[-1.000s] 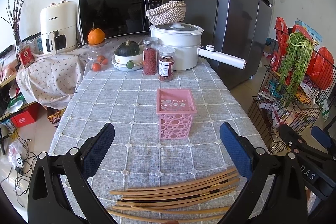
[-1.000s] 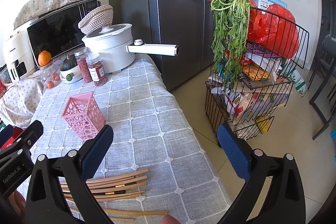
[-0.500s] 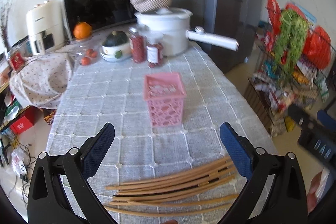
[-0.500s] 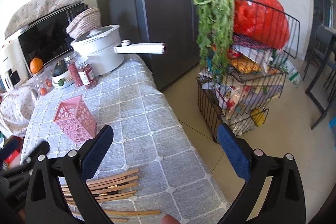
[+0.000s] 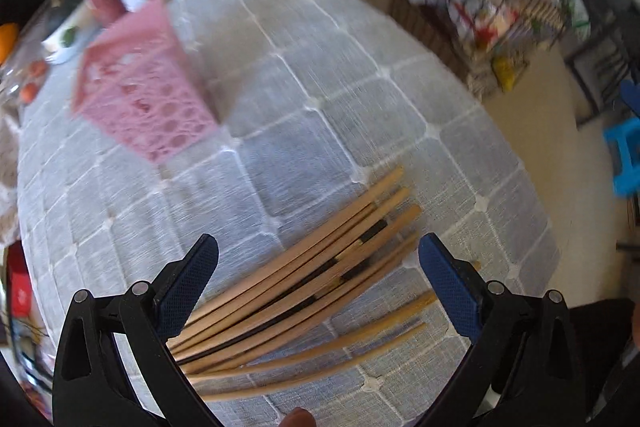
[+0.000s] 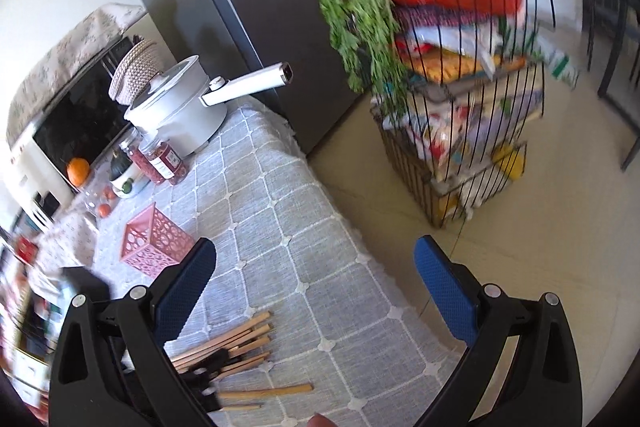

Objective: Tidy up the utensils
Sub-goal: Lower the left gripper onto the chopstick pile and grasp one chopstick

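Note:
Several wooden chopsticks (image 5: 304,279) lie in a loose bundle on the grey checked tablecloth (image 5: 320,99) near its front edge. My left gripper (image 5: 316,267) is open, tilted, and hangs right over the bundle with a finger on either side. A pink perforated basket (image 5: 144,95) stands on the table beyond the chopsticks. In the right wrist view the chopsticks (image 6: 236,347) lie at lower left, the pink basket (image 6: 156,247) further back. My right gripper (image 6: 314,275) is open and empty above the table's right edge.
A white pot with a long handle (image 6: 184,111), two red-filled jars (image 6: 160,159), a small squash (image 6: 120,163), an orange (image 6: 78,169) and a microwave (image 6: 72,119) fill the back of the table. A wire rack (image 6: 472,131) with greens and bags stands on the floor to the right.
My left gripper has dropped towards the chopsticks and rolled, so the view is tilted and blurred. My right gripper has swung right and tilted. Both stay open.

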Motion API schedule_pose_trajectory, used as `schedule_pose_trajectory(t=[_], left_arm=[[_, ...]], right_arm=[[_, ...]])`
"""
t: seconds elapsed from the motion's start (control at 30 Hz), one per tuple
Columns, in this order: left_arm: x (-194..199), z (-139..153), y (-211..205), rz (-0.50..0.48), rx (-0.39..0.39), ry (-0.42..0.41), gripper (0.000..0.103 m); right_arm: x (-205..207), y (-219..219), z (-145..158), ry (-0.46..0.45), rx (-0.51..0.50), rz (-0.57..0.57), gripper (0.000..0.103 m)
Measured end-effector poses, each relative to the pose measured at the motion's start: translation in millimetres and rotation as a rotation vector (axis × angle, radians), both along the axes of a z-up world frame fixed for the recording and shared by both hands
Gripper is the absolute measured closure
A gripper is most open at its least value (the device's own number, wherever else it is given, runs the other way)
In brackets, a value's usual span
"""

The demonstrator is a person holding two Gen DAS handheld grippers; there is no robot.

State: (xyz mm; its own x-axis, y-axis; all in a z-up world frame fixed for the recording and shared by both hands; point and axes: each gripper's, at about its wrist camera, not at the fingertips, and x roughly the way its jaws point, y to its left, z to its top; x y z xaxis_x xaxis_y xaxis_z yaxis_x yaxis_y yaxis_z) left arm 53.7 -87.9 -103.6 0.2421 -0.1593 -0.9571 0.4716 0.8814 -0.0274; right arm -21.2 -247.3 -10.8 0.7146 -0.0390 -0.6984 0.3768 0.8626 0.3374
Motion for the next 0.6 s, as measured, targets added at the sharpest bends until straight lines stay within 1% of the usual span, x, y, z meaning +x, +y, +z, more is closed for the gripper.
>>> schedule_pose_trajectory(t=[0.07, 0.13, 0.2, 0.27, 0.3, 0.33, 0.37, 0.4, 0.43, 0.5, 0.53, 0.6], left_arm=[[12.0, -3.8, -11.7, -0.015, -0.015, 0.083, 0.007], [26.1, -8.4, -21.1, 0.001, -0.029, 0.15, 0.007], [36.8, -14.4, -27.3, -0.009, -0.006, 0.208, 0.008], [41.5, -20.6, -33.3, -0.037, 0.025, 0.257, 0.016], [44.1, -24.1, -36.3, -0.049, 0.046, 0.274, 0.022], [46.8, -28.2, -38.2, -0.056, 0.066, 0.29, 0.026], [49.4, -31.9, -39.4, -0.056, 0.078, 0.3, 0.029], [52.1, -36.0, -39.8, -0.056, 0.091, 0.31, 0.035], [55.5, -40.6, -39.9, -0.054, 0.105, 0.317, 0.038], [61.2, -46.0, -39.8, -0.049, 0.113, 0.309, 0.04], [64.0, -47.7, -36.8, -0.042, 0.117, 0.299, 0.045], [72.3, -52.6, -34.4, -0.03, 0.127, 0.283, 0.049]], right_arm=[[1.4, -11.4, -5.2, 0.015, 0.078, 0.001, 0.006], [2.5, -18.6, -9.0, 0.024, 0.126, 0.002, 0.006], [3.4, -23.4, -10.6, 0.028, 0.154, 0.001, 0.006], [3.3, -25.7, -10.9, 0.03, 0.164, 0.006, 0.006], [3.3, -27.0, -11.1, 0.029, 0.169, 0.008, 0.006], [3.5, -28.1, -11.3, 0.03, 0.175, 0.011, 0.006], [3.4, -30.2, -12.0, 0.032, 0.181, 0.013, 0.006], [3.6, -31.3, -13.5, 0.036, 0.189, 0.015, 0.006], [4.2, -31.9, -16.0, 0.044, 0.208, 0.018, 0.006], [3.9, -33.9, -20.4, 0.054, 0.235, 0.024, 0.006], [4.1, -33.5, -22.8, 0.063, 0.248, 0.029, 0.006], [4.7, -32.1, -27.7, 0.08, 0.268, 0.037, 0.006]])
